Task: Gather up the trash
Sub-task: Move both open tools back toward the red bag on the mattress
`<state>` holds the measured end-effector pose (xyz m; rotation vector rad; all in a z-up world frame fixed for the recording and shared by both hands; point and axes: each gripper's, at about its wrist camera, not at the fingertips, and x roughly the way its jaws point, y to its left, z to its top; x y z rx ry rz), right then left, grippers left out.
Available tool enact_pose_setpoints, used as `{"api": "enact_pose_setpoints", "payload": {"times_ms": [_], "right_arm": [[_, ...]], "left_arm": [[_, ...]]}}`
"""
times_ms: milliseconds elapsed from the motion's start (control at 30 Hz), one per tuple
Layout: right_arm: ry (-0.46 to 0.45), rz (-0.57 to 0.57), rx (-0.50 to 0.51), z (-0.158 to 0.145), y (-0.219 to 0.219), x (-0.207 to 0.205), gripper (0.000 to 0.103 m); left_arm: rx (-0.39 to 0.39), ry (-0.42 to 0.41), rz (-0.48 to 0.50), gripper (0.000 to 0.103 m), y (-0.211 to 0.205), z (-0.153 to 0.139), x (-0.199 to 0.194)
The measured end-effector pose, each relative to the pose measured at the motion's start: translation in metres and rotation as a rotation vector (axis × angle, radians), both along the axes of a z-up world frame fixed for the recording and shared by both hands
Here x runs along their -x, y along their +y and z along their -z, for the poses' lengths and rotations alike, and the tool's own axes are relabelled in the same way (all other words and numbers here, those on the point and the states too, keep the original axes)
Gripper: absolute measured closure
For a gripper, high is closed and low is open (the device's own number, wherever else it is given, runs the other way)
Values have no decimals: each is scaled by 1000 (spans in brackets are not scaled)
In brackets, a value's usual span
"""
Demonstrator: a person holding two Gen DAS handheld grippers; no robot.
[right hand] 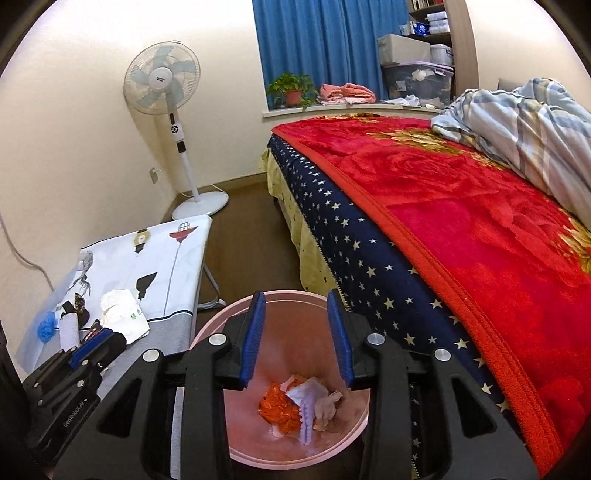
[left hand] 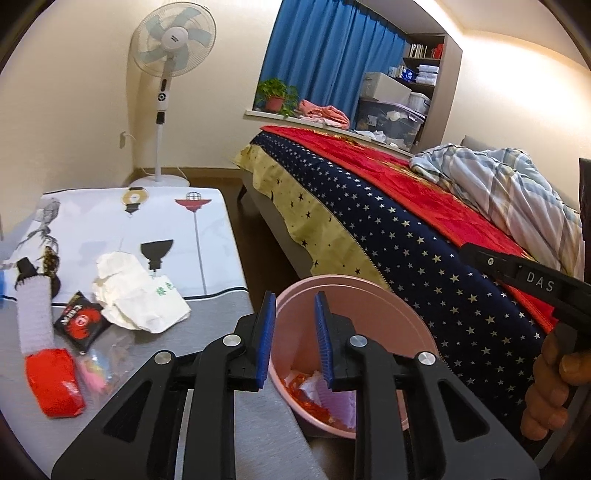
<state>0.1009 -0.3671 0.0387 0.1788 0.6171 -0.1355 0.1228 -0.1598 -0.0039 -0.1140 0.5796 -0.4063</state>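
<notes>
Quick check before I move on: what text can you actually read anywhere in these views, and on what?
"DAS": white letters on the right tongs' black arm, left wrist view.
Black and red packet on the table: printed characters, too blurred to read.
White plastic bag: green characters, unreadable.
Fan hub label: too small.

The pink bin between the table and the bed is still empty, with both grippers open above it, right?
Not empty. The right wrist view shows the pink bin already holding crumpled orange, white and lilac scraps. The rest holds: the left gripper and right gripper are both open above it.
</notes>
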Motion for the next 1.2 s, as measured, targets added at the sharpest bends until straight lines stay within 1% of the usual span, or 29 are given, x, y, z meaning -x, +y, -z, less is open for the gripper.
{"api": "enact_pose_setpoints", "payload": {"times_ms": [333,533,667,800,1000,1200], "right_arm": [[-23,-61,18,-6,21,7,67],[-48,-102,15,-11,34,12,67],[-48,-135,10,-9,48,10,67],[-34,-182,-2,-2,70,3,67],[-19,-253,-58,8,104,-10,69],[-2,-328,-91,20,141,-23,69]], "left_arm": [[11,-26,-79,81,46,-15,15],[0,-34,-130,81,73,-18,25],[20,-34,-195,81,102,-20,30],[25,-24,-265,81,129,-18,32],[30,-7,-371,81,168,-12,33],[26,14,-460,81,198,-3,32]]}}
